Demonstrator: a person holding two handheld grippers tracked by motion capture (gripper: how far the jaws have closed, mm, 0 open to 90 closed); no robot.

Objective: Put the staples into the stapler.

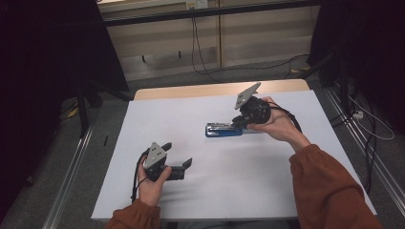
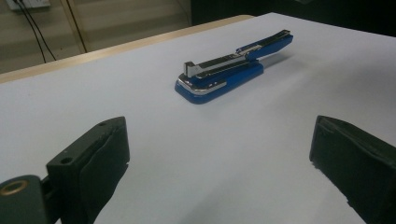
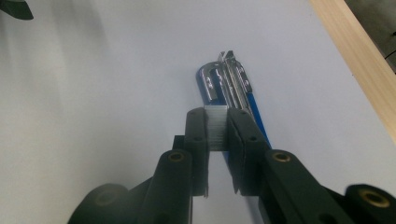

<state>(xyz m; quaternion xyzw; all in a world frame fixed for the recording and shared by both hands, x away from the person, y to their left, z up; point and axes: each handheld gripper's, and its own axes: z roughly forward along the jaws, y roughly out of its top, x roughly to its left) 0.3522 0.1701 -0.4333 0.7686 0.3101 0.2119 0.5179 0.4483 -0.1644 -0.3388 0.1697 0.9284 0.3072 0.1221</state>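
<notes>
Between the jaws of my right tool (image 3: 218,133) sits a strip of staples (image 3: 217,127), the pads closed narrowly on it. Just beyond and below the tips, the blue stapler (image 3: 229,88) lies open on the white bench (image 3: 93,116), its magazine channel exposed. I judge loading is in hand; next I must line the strip up with that channel. My left tool (image 1: 179,157) rests wide open, empty, well apart.

One blue stapler (image 1: 223,130), apparently one staple strip (image 3: 217,128), two tools.
</notes>
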